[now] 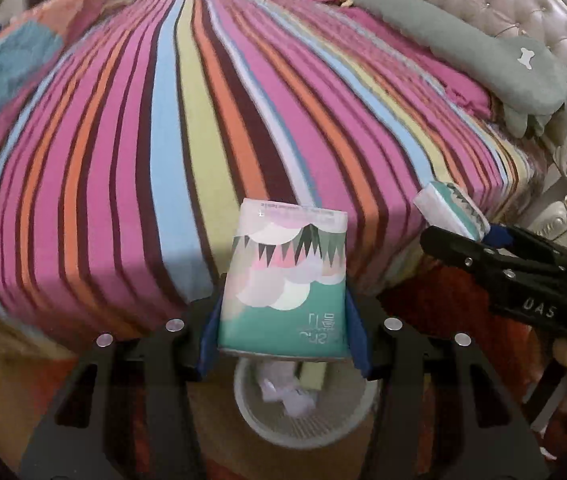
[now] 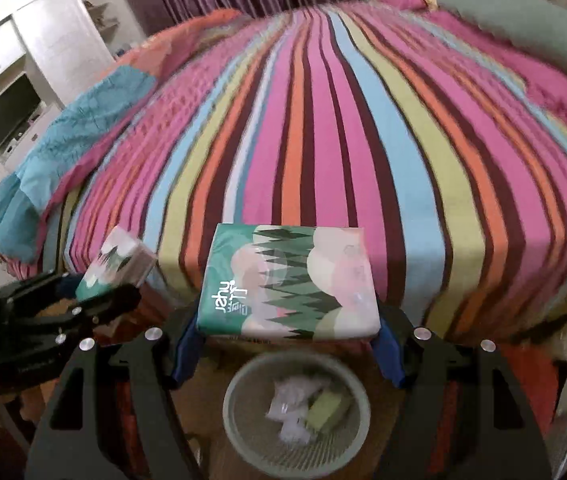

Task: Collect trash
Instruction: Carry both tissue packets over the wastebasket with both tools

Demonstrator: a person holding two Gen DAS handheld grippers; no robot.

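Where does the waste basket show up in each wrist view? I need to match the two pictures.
Left wrist view: the waste basket sits bottom centre, under the tissue pack in the left gripper.
Right wrist view: the basket sits bottom centre, below the wider tissue pack in the right gripper.
Shared landmark: the striped bedspread fills the top of both.

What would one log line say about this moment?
left hand-held gripper: shut on tissue pack | right hand-held gripper: shut on second tissue pack | both above wastebasket

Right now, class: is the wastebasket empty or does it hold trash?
Holds trash: the wastebasket contains crumpled white paper and a yellow-green item.
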